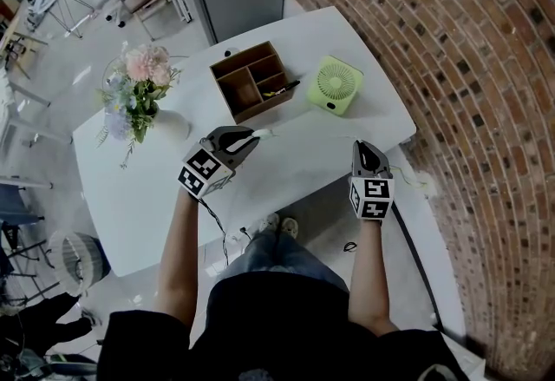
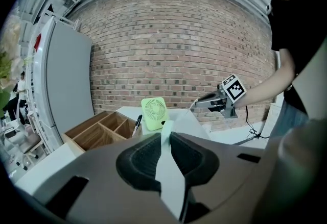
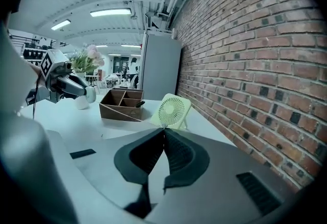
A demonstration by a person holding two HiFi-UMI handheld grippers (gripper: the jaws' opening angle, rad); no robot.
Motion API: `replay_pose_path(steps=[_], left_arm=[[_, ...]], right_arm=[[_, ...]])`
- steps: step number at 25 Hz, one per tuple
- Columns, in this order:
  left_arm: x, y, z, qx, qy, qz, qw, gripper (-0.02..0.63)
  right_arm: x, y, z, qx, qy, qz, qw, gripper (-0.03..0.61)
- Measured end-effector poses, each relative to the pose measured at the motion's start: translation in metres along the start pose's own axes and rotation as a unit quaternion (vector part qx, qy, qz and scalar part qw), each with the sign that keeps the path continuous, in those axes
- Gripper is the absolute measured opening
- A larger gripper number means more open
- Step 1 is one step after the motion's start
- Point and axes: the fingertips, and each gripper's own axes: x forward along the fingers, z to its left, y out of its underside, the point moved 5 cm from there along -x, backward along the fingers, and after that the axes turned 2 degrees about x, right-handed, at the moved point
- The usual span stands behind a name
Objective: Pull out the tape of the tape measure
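The left gripper [image 1: 254, 141] is clamped on the tape measure [image 1: 263, 134], a pale flat case. In the left gripper view the case [image 2: 171, 177] stands on edge between the 2 dark pads, which press on both of its sides. The gripper is held above the near part of the white table [image 1: 173, 197].

The right gripper [image 1: 366, 147] is out to the right, past the table's near edge and well apart from the left one. In the right gripper view its jaws [image 3: 164, 131] are squeezed together. The left gripper view shows a fine pale line, the tape [image 2: 191, 107], leaving that gripper's tip [image 2: 199, 100] and dropping toward the left gripper. Its far end cannot be made out against the table.

Further back on the table stands a wooden box [image 1: 251, 80] with 4 compartments, with a black pen [image 1: 279, 91] lying at its right side. Just right of the box is a small green fan [image 1: 334, 84]. A vase of flowers [image 1: 139, 93] stands near the left end. A brick wall [image 1: 451, 67] runs along the right.
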Motion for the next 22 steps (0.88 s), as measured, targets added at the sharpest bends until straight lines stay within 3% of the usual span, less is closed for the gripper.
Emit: replay_pose_path(steps=[8, 22], left_arm=[[-0.011, 0.007, 0.009, -0.008, -0.012, 0.003, 0.9999, 0.074], [0.01, 0.011, 0.0, 0.005, -0.002, 0.016, 0.9999, 0.074]], right_arm=[[-0.002, 0.004, -0.016, 0.006, 0.021, 0.003, 1.0, 0.005], [0.018, 0.001, 0.019, -0.008, -0.036, -0.001, 0.999, 0.006]])
